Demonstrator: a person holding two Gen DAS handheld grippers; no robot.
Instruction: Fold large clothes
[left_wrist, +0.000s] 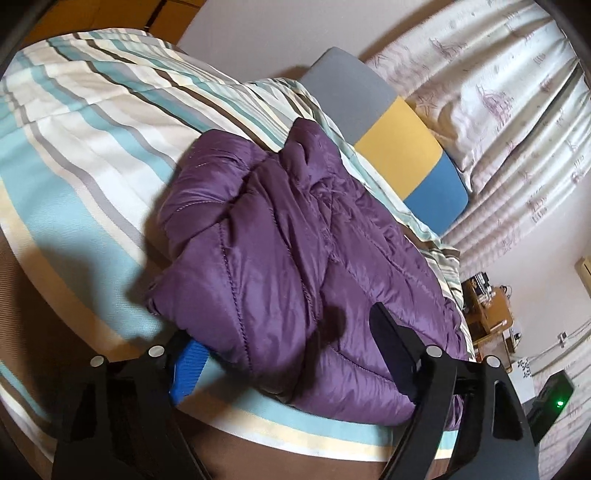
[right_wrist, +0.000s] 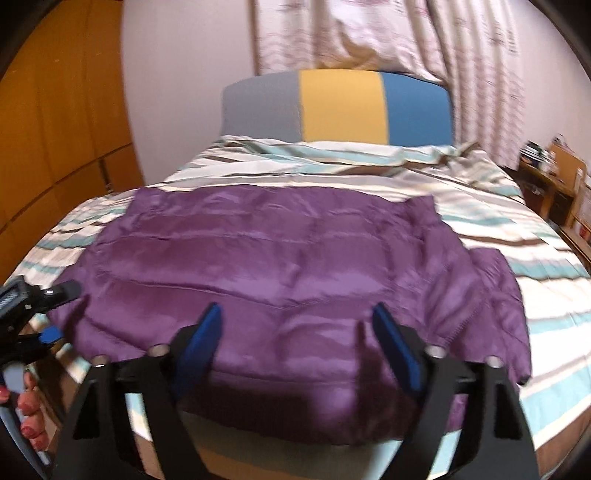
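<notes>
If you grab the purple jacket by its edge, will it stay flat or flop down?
Probably flop: the jacket is soft quilted fabric, rumpled where it bunches in the left view. Its shiny surface looks slippery, so it may slide on the bed. The puffy padding suggests it is light for its size.

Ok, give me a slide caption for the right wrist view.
Open right gripper poised over a purple puffer jacket spread on a striped bed.

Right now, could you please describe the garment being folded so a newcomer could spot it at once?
Find the bed with the striped cover. Lying across its near end is the purple puffer jacket. It is the only solid-coloured, quilted, shiny item there.
</notes>
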